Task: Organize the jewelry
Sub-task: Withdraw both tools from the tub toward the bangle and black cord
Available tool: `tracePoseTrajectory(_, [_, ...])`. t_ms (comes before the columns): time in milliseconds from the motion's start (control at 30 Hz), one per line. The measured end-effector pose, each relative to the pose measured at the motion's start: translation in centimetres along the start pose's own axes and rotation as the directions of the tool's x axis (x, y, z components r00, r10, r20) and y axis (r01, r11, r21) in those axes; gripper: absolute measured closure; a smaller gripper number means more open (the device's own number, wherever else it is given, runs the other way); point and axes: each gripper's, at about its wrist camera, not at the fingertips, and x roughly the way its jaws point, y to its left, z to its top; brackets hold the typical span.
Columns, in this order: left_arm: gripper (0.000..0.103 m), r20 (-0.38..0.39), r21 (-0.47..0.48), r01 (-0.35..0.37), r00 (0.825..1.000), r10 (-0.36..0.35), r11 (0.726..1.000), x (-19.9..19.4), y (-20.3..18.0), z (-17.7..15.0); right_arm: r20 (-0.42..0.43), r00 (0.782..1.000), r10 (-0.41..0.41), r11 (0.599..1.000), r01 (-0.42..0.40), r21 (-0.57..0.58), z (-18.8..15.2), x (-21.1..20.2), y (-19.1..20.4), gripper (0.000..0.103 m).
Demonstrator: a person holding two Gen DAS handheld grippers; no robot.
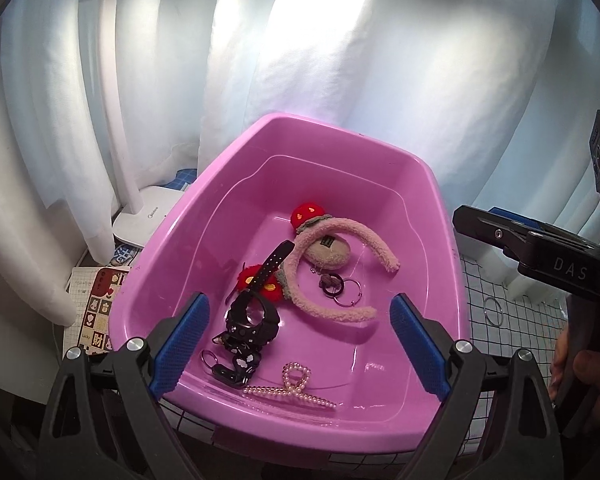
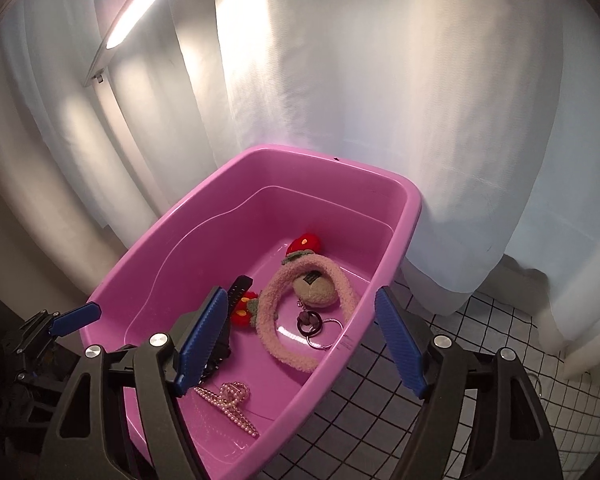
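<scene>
1. The jewelry lies inside a pink plastic tub (image 1: 228, 184), which stands on a cloth with a black grid pattern (image 2: 480, 364).
2. Near the middle of the tub floor is a fluffy pink headband with red knitted flowers (image 1: 340, 276); a round beige plush pendant (image 1: 328, 252) rests inside its arc.
3. A black wrist watch with a perforated strap (image 1: 256, 304) lies at the left of the headband, its strap end raised over one flower.
4. Two thin metal rings and a dark bead piece (image 1: 342, 288) lie just beside the headband.
5. A pearl hair claw clip (image 1: 296, 384) lies near the front wall of the tub, beside a small black keychain with white cloud shapes (image 1: 240, 364).
6. The left gripper (image 1: 300, 344) hovers over the front rim of the tub, pointing downward, its blue-padded fingers spread wide with nothing between them.
7. The right gripper (image 2: 304, 344) hangs over the right rim of the tub, also tilted downward, fingers apart and empty.
8. White curtains (image 2: 340, 80) hang behind the tub; a white desk lamp (image 1: 140, 216) stands at its left.
</scene>
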Motion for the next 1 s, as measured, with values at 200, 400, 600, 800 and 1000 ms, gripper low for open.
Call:
tracePoseTrajectory(200, [0.011, 0.011, 0.038, 0.026, 1.0, -0.027, 0.999, -1.7, -4.1, -1.1, 0.032, 0.999, -0.029, 0.996, 0.026, 0.08, -5.1, -5.5, -3.7, 0.028])
tracePoseTrajectory(400, [0.007, 0.028, 0.138, 0.093, 0.995, -0.097, 0.986, -3.5, -10.6, -3.2, 0.031, 0.993, -0.113, 0.974, 0.105, 0.201, -12.6, -10.6, -9.6, 0.027])
tracePoseTrajectory(600, [0.007, -0.021, 0.211, 0.183, 0.983, -0.182, 0.96, -3.1, -17.5, -5.8, -0.004, 0.978, -0.208, 0.917, 0.196, 0.348, -20.5, -15.6, -16.2, 0.027])
tracePoseTrajectory(800, [0.007, -0.099, 0.236, 0.221, 0.974, -0.203, 0.946, -0.3, -22.7, -8.1, -0.038, 0.964, -0.265, 0.843, 0.25, 0.477, -26.9, -18.1, -21.2, 0.027])
tracePoseTrajectory(1000, [0.007, -0.143, 0.3, 0.224, 0.972, -0.188, 0.927, 4.0, -26.7, -9.2, -0.069, 0.956, -0.287, 0.782, 0.275, 0.559, -30.7, -17.1, -23.8, 0.027])
